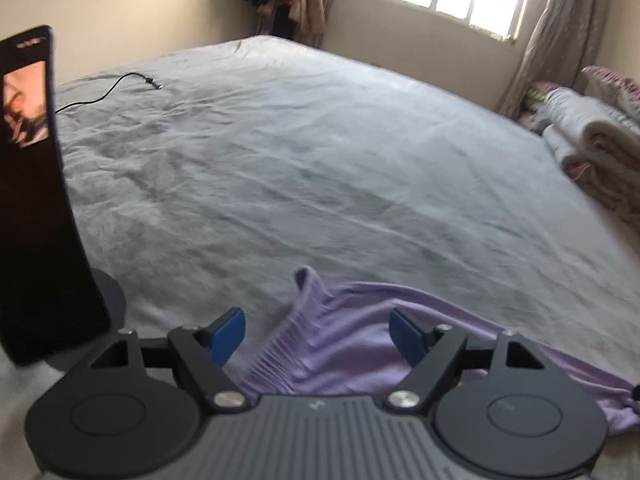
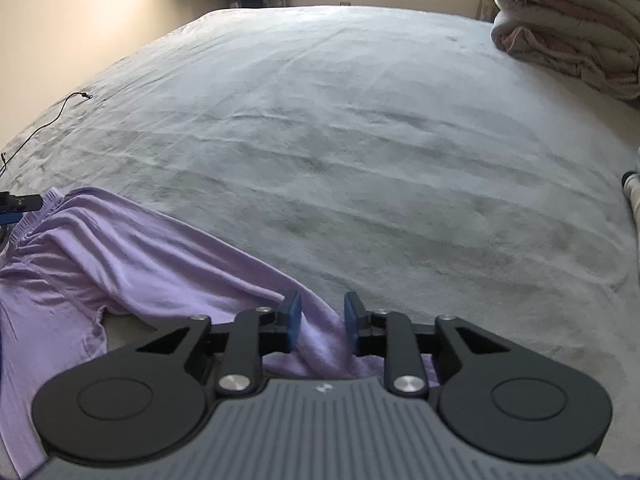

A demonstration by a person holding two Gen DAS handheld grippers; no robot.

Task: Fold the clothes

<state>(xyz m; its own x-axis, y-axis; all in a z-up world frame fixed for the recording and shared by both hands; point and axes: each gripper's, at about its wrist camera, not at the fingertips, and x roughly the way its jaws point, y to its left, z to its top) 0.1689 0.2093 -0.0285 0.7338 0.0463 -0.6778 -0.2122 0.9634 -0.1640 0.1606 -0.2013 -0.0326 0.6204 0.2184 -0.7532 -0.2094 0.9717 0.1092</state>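
At the bed's near edge the lilac trousers (image 2: 120,264) lie crumpled. The right gripper (image 2: 322,318) straddles a leg end, pads narrowly apart, grip uncertain. The left gripper (image 1: 318,334) gapes wide over the waistband, holding nothing. Beyond stretches grey bedspread (image 1: 320,152); folded blankets (image 2: 568,28) occupy the far right corner

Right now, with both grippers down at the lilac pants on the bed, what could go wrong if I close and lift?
1. The left gripper stands wide over the bunched waistband; it may catch only one layer, so the lilac pants sag on lifting.
2. The right gripper straddles a narrow fold of the leg; a thin pinch could slip out.
3. The fingers sit low on the grey bedsheet and could nip it too.
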